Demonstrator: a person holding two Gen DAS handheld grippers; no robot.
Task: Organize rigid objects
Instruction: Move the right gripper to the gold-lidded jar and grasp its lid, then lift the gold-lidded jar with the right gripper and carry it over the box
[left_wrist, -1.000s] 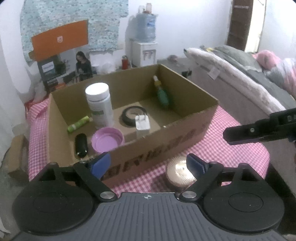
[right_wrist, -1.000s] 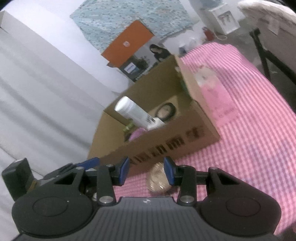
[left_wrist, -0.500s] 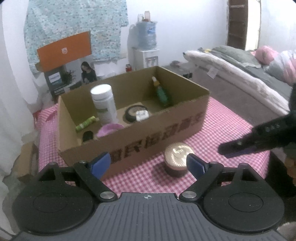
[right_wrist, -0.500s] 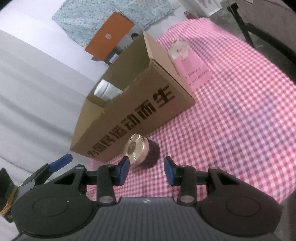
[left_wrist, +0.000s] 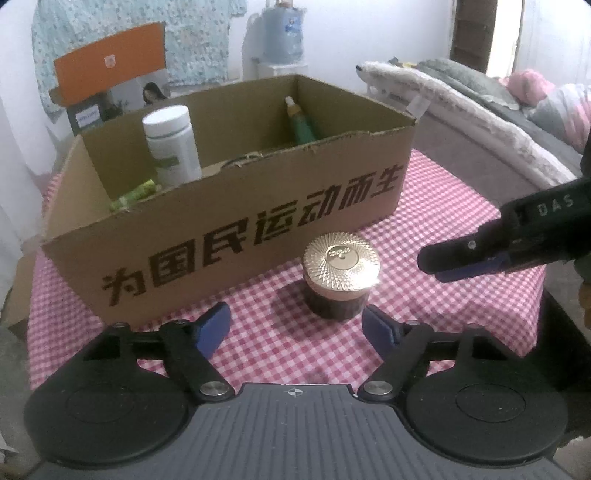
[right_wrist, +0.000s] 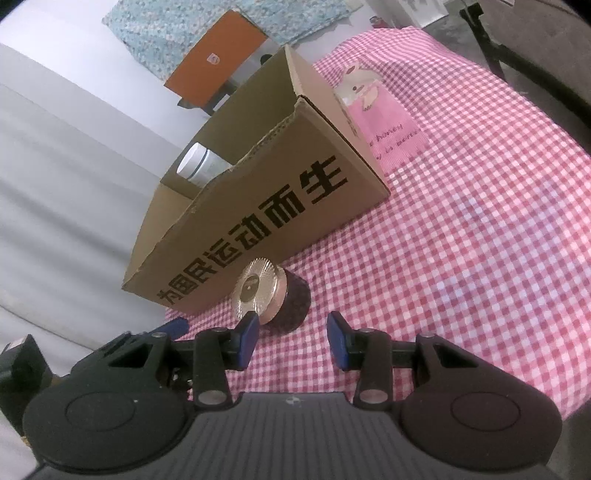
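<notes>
A dark jar with a gold ribbed lid (left_wrist: 340, 277) stands on the pink checked tablecloth just in front of the cardboard box (left_wrist: 236, 221). My left gripper (left_wrist: 297, 328) is open and empty, just short of the jar. My right gripper (right_wrist: 291, 338) is open and empty, with the jar (right_wrist: 275, 295) just ahead of its left finger; it also shows at the right of the left wrist view (left_wrist: 480, 262). The box (right_wrist: 258, 206) holds a white bottle (left_wrist: 171, 144), a green dropper bottle (left_wrist: 299, 123) and a small green tube (left_wrist: 135, 194).
A pink packet (right_wrist: 380, 122) lies on the cloth (right_wrist: 461, 240) by the box's right side. A bed (left_wrist: 480, 110) stands to the right of the table. An orange box (left_wrist: 110, 70) and a water dispenser (left_wrist: 282, 40) stand behind.
Both grippers have dropped lower and nearer to the jar; the box front now hides most of its contents. The right gripper's jaws have opened wider.
</notes>
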